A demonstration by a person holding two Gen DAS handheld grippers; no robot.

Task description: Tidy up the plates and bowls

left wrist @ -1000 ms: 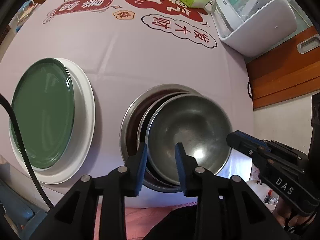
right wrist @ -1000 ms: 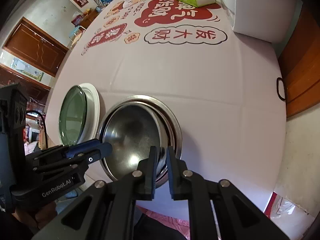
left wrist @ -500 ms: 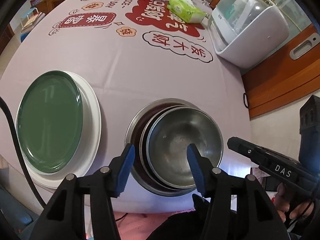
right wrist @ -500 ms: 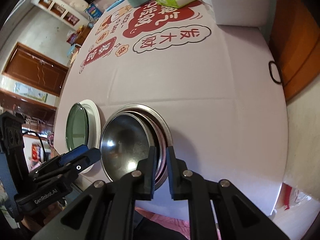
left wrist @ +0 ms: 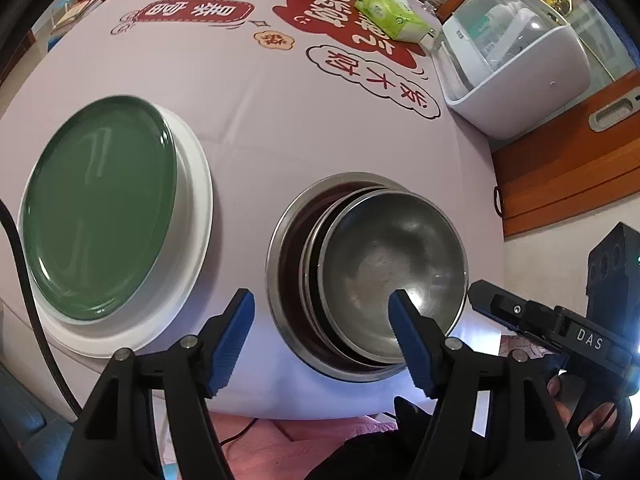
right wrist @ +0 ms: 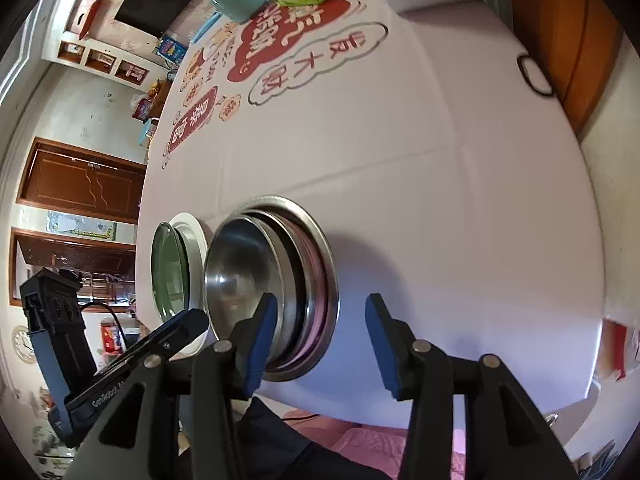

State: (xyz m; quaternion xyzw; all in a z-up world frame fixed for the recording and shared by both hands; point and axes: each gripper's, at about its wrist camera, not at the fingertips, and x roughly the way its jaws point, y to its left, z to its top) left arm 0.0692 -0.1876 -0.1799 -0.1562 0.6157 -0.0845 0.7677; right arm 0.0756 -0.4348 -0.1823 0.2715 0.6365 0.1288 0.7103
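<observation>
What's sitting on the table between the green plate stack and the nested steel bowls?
Nothing: only bare tablecloth separates the green plate on its white plate from the steel bowls, clearest in the left wrist view.

Table (left wrist: 280,120) with pale printed cloth: white plate (left wrist: 192,216) lower left, steel bowl stack (left wrist: 280,248) lower centre, green tissue pack (left wrist: 388,12) and white appliance (left wrist: 516,56) upper right.

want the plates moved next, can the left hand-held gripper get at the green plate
Probably yes: the left hand-held gripper is open and empty, and the green plate lies uncovered atop the white plate, nothing between them.
</observation>
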